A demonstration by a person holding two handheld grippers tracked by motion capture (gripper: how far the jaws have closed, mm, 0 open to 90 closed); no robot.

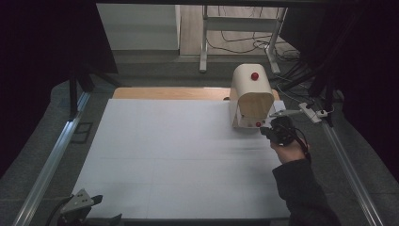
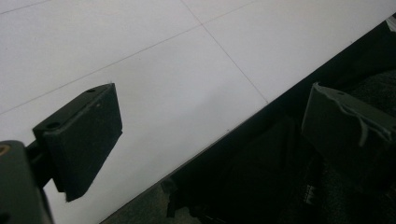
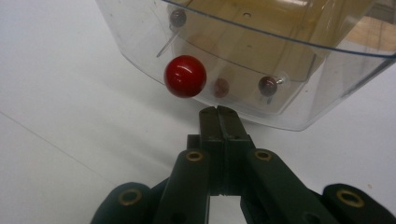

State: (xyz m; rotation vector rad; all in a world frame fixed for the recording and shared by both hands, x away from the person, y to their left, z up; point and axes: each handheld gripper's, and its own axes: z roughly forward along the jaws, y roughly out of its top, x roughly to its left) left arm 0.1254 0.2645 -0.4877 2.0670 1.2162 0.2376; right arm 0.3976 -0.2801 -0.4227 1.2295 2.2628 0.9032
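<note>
White sheeting (image 1: 179,155) covers the table, with a strip of bare wood showing at its far edge and dark floor and cable clutter beyond. At the far right stands a small wooden bread-bin-like box (image 1: 252,96) with a clear curved door (image 3: 261,60) and a red ball knob (image 3: 185,76) on that door. The right gripper (image 3: 218,112) sits just before the door's lower rim, its jaws pressed together on nothing, the knob up and to the left of the tips. This looks like the approach to the door; the next move probably calls for spreading the jaws and shifting onto the knob to lift. The left gripper (image 1: 77,207) rests at the near left corner, jaws spread over the sheet's edge (image 2: 224,130). Open room lies across the whole middle; the metal rail (image 1: 350,169) runs close on the right.
</note>
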